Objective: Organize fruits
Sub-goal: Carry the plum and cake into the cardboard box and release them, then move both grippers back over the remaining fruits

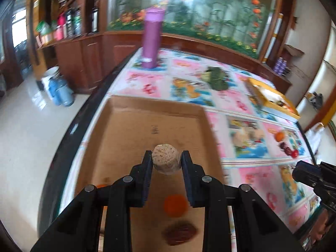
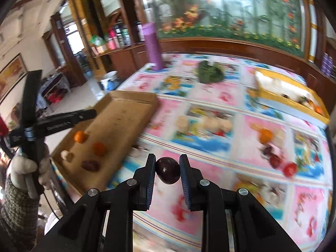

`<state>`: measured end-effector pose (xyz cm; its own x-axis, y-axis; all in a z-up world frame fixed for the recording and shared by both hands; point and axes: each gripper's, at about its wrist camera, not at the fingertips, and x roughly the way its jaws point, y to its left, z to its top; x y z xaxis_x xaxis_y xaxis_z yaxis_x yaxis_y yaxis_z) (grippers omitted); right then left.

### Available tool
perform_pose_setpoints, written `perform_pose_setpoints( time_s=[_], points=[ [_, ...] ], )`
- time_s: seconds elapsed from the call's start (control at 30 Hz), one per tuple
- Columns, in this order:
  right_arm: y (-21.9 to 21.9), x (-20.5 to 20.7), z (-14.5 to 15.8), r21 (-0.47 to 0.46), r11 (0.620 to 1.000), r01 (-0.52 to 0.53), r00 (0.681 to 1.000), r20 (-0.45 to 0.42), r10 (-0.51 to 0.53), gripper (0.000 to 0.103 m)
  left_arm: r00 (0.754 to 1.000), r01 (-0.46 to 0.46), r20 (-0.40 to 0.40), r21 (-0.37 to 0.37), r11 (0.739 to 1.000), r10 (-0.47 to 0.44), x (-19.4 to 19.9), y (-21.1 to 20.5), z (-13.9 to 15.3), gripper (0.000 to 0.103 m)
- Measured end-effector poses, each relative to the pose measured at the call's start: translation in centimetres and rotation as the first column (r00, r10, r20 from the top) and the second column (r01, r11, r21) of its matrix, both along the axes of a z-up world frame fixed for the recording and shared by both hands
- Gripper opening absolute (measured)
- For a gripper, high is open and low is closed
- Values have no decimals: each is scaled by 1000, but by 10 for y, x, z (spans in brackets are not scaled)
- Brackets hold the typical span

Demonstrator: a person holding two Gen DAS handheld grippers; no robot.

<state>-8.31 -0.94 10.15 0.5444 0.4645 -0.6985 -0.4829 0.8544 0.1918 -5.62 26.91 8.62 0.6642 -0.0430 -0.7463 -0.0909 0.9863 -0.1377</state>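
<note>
My left gripper (image 1: 167, 160) is shut on a beige round fruit piece (image 1: 166, 161) and holds it above the cardboard tray (image 1: 126, 113). An orange fruit (image 1: 175, 205) and a dark red date (image 1: 180, 232) lie in the tray below it. My right gripper (image 2: 167, 169) is shut on a dark purple fruit (image 2: 167, 170), above the patterned tablecloth just right of the tray (image 2: 126, 113). In the right wrist view the tray holds two orange fruits (image 2: 80, 136), a beige piece (image 2: 66, 156) and a date (image 2: 90, 165). More loose fruits (image 2: 273, 157) lie on the cloth to the right.
A purple bottle (image 1: 151, 38) stands at the table's far left. A green leafy bunch (image 1: 216, 78) lies mid-table at the back. A yellow box (image 1: 271, 96) sits at the far right. The table's left edge drops to the floor, beside the tray.
</note>
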Motion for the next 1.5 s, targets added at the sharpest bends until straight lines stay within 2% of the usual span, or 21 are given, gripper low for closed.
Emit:
perform_pose_setpoints(
  time_s=[0.1,0.3,0.57,0.77,0.87,0.9,1.0,1.07,1.17,1.23,1.3,1.43,1.5],
  points=[
    [46,15,-2,32,996,-78,997,-28,78,26,997,-48,-59,7,999,49,10,26,-14,27],
    [124,49,-37,62,985,-159,974,-153,166,26,985,-81,-152,42,996,86,28,42,-38,27],
    [162,74,-74,22,986,-163,958,-236,164,26,981,-81,-177,23,996,83,28,46,-48,27],
    [169,78,-84,8,986,-169,954,-249,166,26,982,-94,-165,18,995,96,28,47,-46,27],
    [169,79,-85,24,986,-167,953,-252,168,27,981,-115,-155,-6,993,113,24,51,-44,34],
    [168,78,-85,33,985,-166,952,-255,169,29,981,-125,-150,-16,992,122,21,53,-43,39],
    [164,77,-82,60,986,-156,954,-249,166,42,980,-159,-125,-40,986,153,10,58,-36,41],
    [159,75,-78,73,987,-144,958,-238,157,45,978,-189,-103,-53,981,183,-1,59,-29,44],
    [146,65,-67,106,987,-121,966,-214,142,47,971,-239,-45,-88,967,236,-30,57,-16,54],
    [135,57,-60,121,987,-102,975,-185,124,54,960,-280,3,-110,954,282,-51,54,-9,65],
    [120,44,-51,133,988,-75,986,-140,93,64,951,-302,37,-115,946,308,-66,46,-5,66],
    [93,21,-37,131,991,-36,997,-69,45,67,958,-276,59,-74,958,280,-72,26,4,66],
    [78,11,-32,124,992,-17,999,-41,22,69,961,-262,74,-78,962,268,-75,16,11,66]
  ],
)
